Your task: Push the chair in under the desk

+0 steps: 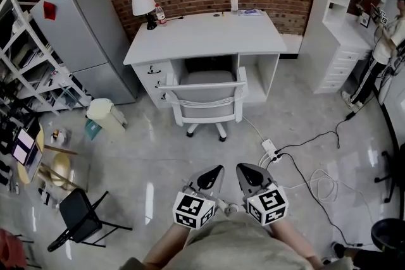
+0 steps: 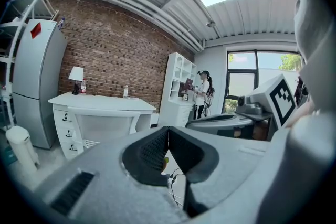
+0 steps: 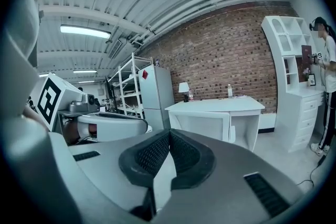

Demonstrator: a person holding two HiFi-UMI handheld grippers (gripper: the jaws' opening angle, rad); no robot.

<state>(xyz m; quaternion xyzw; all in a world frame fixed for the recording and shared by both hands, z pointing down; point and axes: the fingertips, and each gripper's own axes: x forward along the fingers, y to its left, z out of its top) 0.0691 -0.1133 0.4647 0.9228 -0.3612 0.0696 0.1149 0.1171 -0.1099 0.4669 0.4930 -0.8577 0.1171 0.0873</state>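
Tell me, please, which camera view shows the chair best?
The head view: it shows the whole chair from above, backrest, seat and wheeled base, standing partly out from the desk. The left and right gripper views show only its backrest, small and far off.

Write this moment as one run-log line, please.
stage: before push | chair: partly under desk | left gripper: shut, empty | right gripper: shut, empty | contact: none
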